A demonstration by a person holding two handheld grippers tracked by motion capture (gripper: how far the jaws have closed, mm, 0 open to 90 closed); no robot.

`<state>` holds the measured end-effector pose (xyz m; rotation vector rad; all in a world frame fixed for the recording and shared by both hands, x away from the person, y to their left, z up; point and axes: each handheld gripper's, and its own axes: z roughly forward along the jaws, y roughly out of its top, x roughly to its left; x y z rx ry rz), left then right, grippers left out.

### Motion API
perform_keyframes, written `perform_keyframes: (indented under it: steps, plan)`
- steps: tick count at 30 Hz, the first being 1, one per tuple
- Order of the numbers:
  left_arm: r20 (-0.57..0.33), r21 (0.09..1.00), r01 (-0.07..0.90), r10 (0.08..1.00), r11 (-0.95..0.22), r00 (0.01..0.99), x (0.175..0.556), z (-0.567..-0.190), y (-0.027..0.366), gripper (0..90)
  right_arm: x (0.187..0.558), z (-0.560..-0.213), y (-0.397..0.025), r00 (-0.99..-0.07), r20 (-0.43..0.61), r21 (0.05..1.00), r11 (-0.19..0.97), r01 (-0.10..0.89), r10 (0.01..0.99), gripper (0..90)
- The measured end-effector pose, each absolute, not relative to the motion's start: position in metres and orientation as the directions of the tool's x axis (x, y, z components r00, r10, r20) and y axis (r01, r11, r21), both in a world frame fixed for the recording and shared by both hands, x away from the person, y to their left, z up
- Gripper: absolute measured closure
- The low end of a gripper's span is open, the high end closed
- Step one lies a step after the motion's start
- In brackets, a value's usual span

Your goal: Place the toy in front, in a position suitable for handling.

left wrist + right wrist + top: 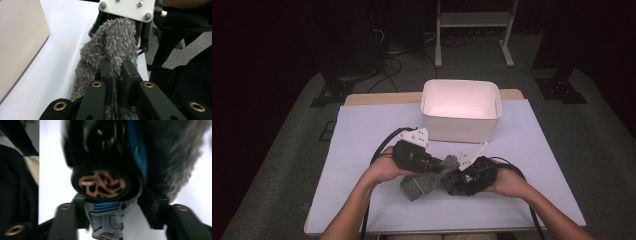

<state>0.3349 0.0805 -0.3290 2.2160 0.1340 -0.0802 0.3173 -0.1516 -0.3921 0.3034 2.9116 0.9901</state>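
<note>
Gripping 1 grey sock (424, 181), 2 tools, 1 white bin (460, 130)

Fuzzy grey cloth sock (110, 47), smooth white plastic bin (460, 110), matt black claw (116, 75)

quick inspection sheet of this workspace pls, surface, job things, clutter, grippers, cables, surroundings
surface: white sheet over a wooden table.
job's things: grey fuzzy sock held up between both grippers; white bin behind, inside looks empty.
clutter: nothing seen.
grippers: left gripper shut on the sock; right gripper at its other end, grip unclear.
cables: black cables trail from both grippers.
surroundings: grey carpet, stand legs, dark backdrop.
</note>
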Motion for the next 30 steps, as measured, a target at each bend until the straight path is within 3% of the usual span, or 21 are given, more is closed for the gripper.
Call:
perform_keyframes:
  steps: [13,20,23,30]
  plan:
    - [-0.091,0.815,0.138,0.111,-0.563,0.990,0.335,-0.314,0.102,82.0,0.326,-0.398,-0.132,-0.982,0.046,0.754,0.639,0.154,0.182,55.7]
    - [-0.111,0.826,0.148,0.100,-0.544,0.989,0.337,-0.324,0.096,81.9,0.324,-0.393,-0.134,-0.979,0.030,0.758,0.634,0.155,0.202,50.4]
    - [-0.101,0.826,0.140,0.101,-0.545,0.990,0.338,-0.322,0.090,81.8,0.318,-0.380,-0.140,-0.978,-0.014,0.758,0.640,0.126,0.210,57.1]
    - [-0.108,0.824,0.148,0.104,-0.547,0.989,0.340,-0.326,0.088,81.5,0.316,-0.376,-0.151,-0.969,-0.013,0.736,0.659,0.157,0.245,58.1]
